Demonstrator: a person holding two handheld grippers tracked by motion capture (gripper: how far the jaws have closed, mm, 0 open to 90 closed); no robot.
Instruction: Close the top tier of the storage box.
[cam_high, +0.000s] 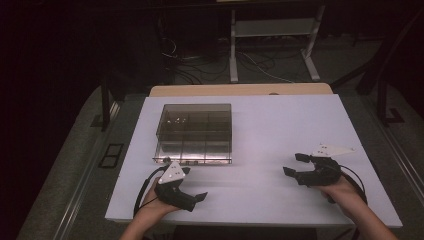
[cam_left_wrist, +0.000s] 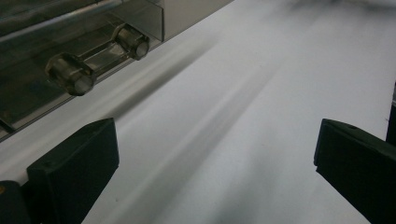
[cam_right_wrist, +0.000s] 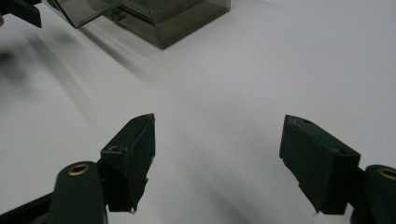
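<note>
The thing in hand looks to be the smoky clear plastic box (cam_high: 194, 132), a shallow organizer with dividers showing through its lid, sitting on the white table (cam_high: 280, 125) just ahead of the left gripper (cam_high: 197, 196) and well off to the side of the right gripper (cam_high: 294, 164). Both grippers are empty, each with its jaws spread wide over bare tabletop. From the left gripper view the box's front edge lies up and to the left of the jaws, and on it sits a clear bar handle (cam_left_wrist: 100, 53) held between two round knobs, standing slightly proud of the box front. From the right gripper view the box (cam_right_wrist: 154, 16) sits far ahead and to the left of the jaws, with the tip of the other gripper at the top left corner. I would judge the box light but rigid, hard acrylic that will not give under the pads, and glossy enough to slip if squeezed on a flat wall. The bar looks like the honest place to take hold: thin enough to fit between the jaws, with the knobs stopping a sideways slide. Whether it lifts a lid or pulls a drawer I cannot tell. A gentle, square pinch seems wise, since thin clear plastic can crack.
</note>
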